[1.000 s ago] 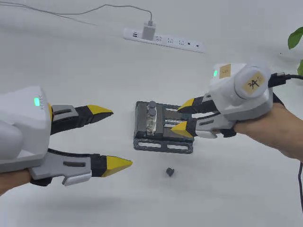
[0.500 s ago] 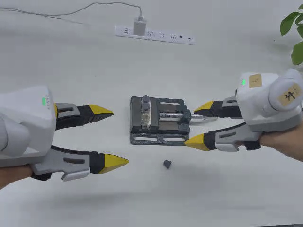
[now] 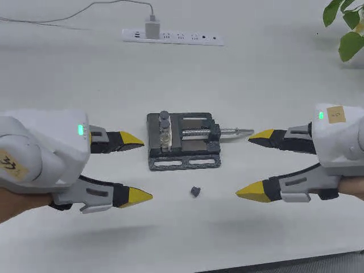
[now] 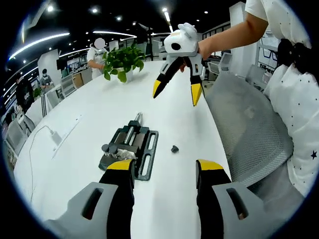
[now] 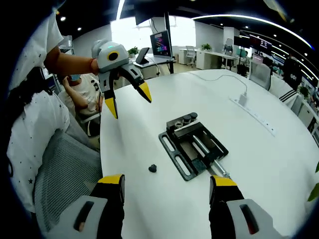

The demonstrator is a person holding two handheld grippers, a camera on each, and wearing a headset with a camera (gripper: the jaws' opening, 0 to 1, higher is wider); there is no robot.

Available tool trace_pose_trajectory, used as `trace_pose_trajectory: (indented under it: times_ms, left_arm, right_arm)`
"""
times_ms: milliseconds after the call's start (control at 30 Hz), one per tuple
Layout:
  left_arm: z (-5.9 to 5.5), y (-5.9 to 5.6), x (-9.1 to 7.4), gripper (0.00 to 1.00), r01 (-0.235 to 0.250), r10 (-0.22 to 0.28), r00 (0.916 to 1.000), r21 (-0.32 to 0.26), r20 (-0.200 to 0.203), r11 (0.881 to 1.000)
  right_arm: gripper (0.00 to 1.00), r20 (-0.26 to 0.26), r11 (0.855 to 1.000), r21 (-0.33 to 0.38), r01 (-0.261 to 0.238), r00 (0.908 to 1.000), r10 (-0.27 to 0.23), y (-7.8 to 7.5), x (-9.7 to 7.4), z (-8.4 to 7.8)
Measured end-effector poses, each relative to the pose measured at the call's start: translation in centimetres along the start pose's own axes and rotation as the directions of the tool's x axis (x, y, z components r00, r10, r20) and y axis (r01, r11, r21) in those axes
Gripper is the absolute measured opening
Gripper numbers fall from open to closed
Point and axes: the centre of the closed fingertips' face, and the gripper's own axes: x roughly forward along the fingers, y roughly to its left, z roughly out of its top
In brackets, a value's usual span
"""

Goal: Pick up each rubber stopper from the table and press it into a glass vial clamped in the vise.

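Beside vise (image 3: 183,164): small dark-grey rubber stopper (image 3: 195,191) lying loose; left gripper (image 3: 146,168), right gripper (image 3: 244,166) jaws wide, empty.

Tan sticker (image 3: 12,165) on left gripper (image 3: 145,168) seems to read "33" — label (image 3: 336,115) on right gripper (image 3: 244,166) is illegible.

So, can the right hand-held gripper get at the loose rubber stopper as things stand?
Probably yes: the right hand-held gripper is open, and the rubber stopper lies alone on bare table in front of the vise, with nothing between them.
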Motion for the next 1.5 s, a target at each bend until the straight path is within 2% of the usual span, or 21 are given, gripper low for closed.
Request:
trace_pose_trajectory:
  times_ms: [100,200,267,333,400,433,500,533,600,633,700,767,933,967,1100,1367,1500]
  left_arm:
    - [-0.2,-0.4,0.9,0.44,0.038,-0.037,0.9989,0.038,-0.029,0.999]
    - [-0.7,-0.7,2.0,0.40,0.080,-0.072,0.9945,0.110,-0.076,0.991]
    - [-0.9,-0.9,2.7,0.38,0.102,-0.090,0.9916,0.133,-0.093,0.986]
    - [-1.2,-1.3,3.5,0.35,0.139,-0.118,0.9853,0.184,-0.123,0.973]
    - [-1.7,-1.4,4.3,0.33,0.165,-0.137,0.9794,0.202,-0.148,0.965]
    - [-1.8,-1.5,4.6,0.32,0.176,-0.145,0.9773,0.210,-0.155,0.962]
    - [-1.9,-1.9,5.3,0.31,0.212,-0.174,0.9704,0.251,-0.168,0.944]
    - [-2.0,-1.9,5.6,0.29,0.220,-0.179,0.9685,0.259,-0.174,0.940]
    - [-2.1,-1.9,6.4,0.28,0.230,-0.185,0.9651,0.261,-0.186,0.938]
    - [-2.2,-1.9,6.9,0.27,0.240,-0.192,0.9628,0.277,-0.190,0.930]
    - [-2.2,-1.8,7.5,0.26,0.248,-0.197,0.9602,0.279,-0.198,0.928]
    - [-2.2,-2.0,8.1,0.25,0.268,-0.210,0.9550,0.303,-0.209,0.915]
    - [-2.5,-2.3,9.5,0.23,0.298,-0.229,0.9445,0.319,-0.236,0.900]
    - [-2.5,-2.4,9.8,0.22,0.305,-0.233,0.9420,0.329,-0.241,0.894]
    - [-2.7,-2.6,10.8,0.20,0.318,-0.242,0.9375,0.331,-0.250,0.889]
    - [-3.7,-3.0,12.0,0.16,0.348,-0.261,0.9238,0.330,-0.280,0.878]
    - [-3.7,-3.0,12.2,0.15,0.348,-0.263,0.9238,0.324,-0.278,0.880]
  right_arm:
    - [0.70,0.015,1.000,0.012,0.004,0.9999,-0.005,0.1,-0.4,-0.5]
    - [0.71,0.021,1.000,0.025,0.009,0.9997,-0.010,0.3,-0.7,-1.2]
    - [0.71,0.023,0.999,0.031,0.009,0.9997,-0.010,0.5,-0.9,-1.5]
    - [0.72,0.026,0.999,0.043,0.010,0.9996,-0.011,0.8,-1.0,-1.9]
    - [0.73,0.022,0.999,0.047,0.008,0.9997,-0.009,1.0,-1.1,-2.4]
    - [0.74,0.022,0.999,0.050,0.008,0.9997,-0.009,1.1,-1.2,-2.5]
    - [0.76,0.026,0.998,0.059,0.006,0.9996,-0.008,1.3,-1.4,-2.9]
    - [0.75,0.026,0.998,0.060,0.006,0.9996,-0.008,1.4,-1.4,-3.0]
    - [0.75,0.024,0.998,0.064,0.008,0.9997,-0.010,1.5,-1.6,-3.3]
    - [0.75,0.025,0.998,0.067,0.009,0.9996,-0.011,1.5,-1.7,-3.4]
    - [0.75,0.025,0.997,0.072,0.010,0.9996,-0.012,1.6,-1.8,-3.6]
    - [0.75,0.026,0.997,0.075,0.011,0.9996,-0.013,1.7,-1.9,-3.8]
    - [0.75,0.029,0.996,0.086,0.017,0.9994,-0.019,1.6,-2.3,-4.3]
    - [0.75,0.030,0.996,0.088,0.017,0.9994,-0.019,1.7,-2.4,-4.4]
    - [0.75,0.030,0.995,0.095,0.014,0.9994,-0.017,1.9,-2.5,-4.8]
    - [0.76,0.035,0.994,0.105,0.013,0.9992,-0.017,2.0,-2.7,-5.1]
    - [0.77,0.038,0.994,0.112,0.015,0.9991,-0.019,2.0,-2.9,-5.3]
